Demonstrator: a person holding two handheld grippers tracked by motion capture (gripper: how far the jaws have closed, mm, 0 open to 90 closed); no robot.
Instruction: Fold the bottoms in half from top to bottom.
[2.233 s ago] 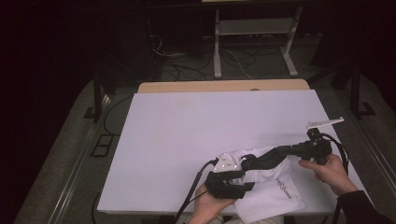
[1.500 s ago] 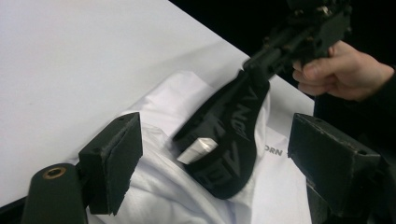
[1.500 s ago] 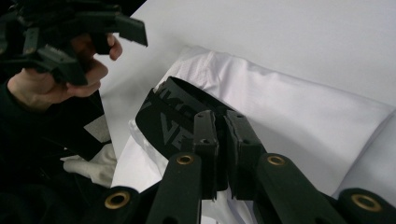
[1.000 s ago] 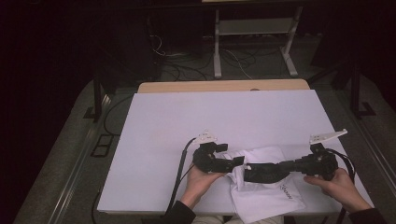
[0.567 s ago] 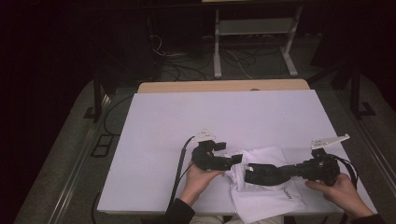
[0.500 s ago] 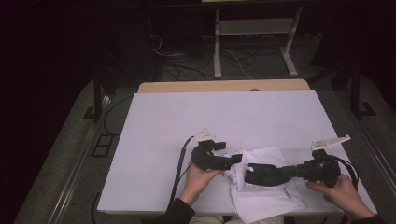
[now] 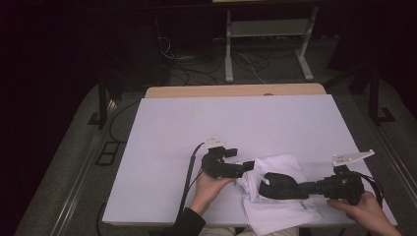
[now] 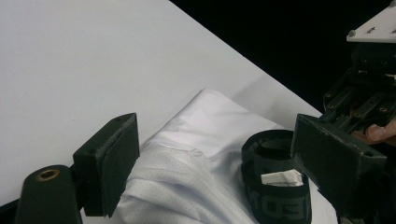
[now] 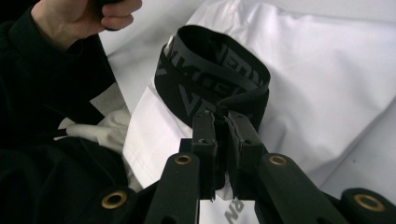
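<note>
While the person leans in from the near edge of the white table, both grippers sit low over a white garment spread at the table's near right. The cloth is smooth on its far part and finely perforated where it bunches close to the left gripper. On top of the garment lies a black elastic waistband printed with grey letters, standing up in a loop, a small white tag showing inside it.

The right gripper reaches in from the right, its two jaws pressed close together and pinching the near side of that black waistband. The right hand grips the tool's body near the table's right corner, the grey three-cornered plate standing above it.

The left gripper has its jaws spread wide, one on either side of the bunched white cloth, with the folds lying between them and not squeezed. The left hand rests on the table beside the garment.
</note>
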